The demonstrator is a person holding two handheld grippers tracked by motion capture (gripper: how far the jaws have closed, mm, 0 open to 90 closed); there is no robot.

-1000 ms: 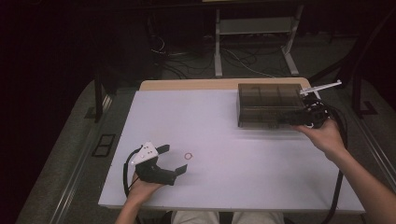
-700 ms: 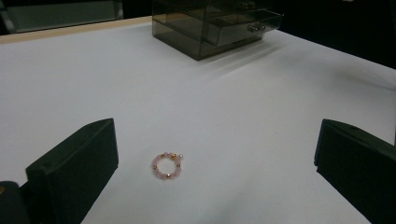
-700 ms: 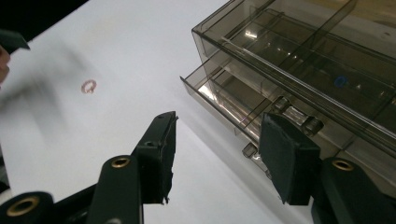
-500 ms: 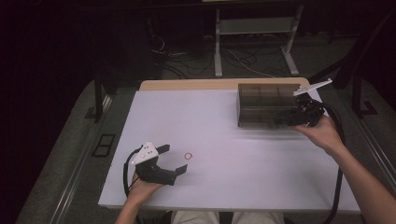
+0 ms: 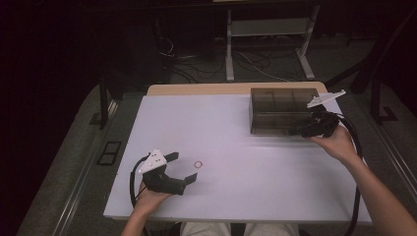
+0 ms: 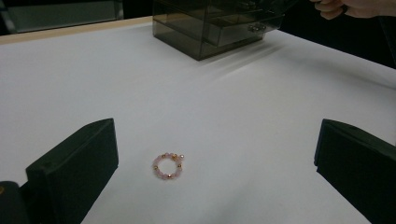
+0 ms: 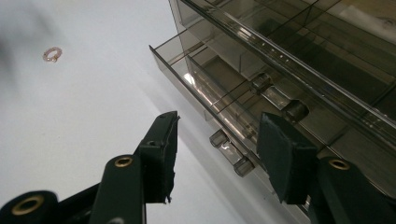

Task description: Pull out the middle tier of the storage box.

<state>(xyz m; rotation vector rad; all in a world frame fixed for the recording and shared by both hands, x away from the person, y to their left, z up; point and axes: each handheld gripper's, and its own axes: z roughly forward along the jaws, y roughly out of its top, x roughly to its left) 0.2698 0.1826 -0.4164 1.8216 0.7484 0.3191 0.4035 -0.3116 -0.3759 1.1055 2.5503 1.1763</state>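
A small pink bead ring (image 5: 198, 164) (image 6: 168, 166) lies on the white table (image 5: 236, 147). My left gripper (image 5: 183, 167) (image 6: 215, 158) rests on the table with its jaws wide open, one on each side of the ring and clear of it. A smoky clear drawer box (image 5: 282, 110) (image 7: 299, 70) stands at the back right. My right gripper (image 5: 304, 130) (image 7: 219, 126) is at its front, open. The lower drawer's clear bar handle (image 7: 231, 151) sits between the pads, untouched. That drawer (image 7: 196, 70) stands slightly out.
The box (image 6: 219, 25) shows far off in the left gripper view, with the person's right hand (image 6: 345, 7) beside it. The ring (image 7: 52, 54) shows small and far in the right gripper view. A metal stand (image 5: 268, 29) and cables lie on the floor beyond the table.
The right gripper has sunk a little and come in closer to the front of the box. The left gripper and the ring have kept still.
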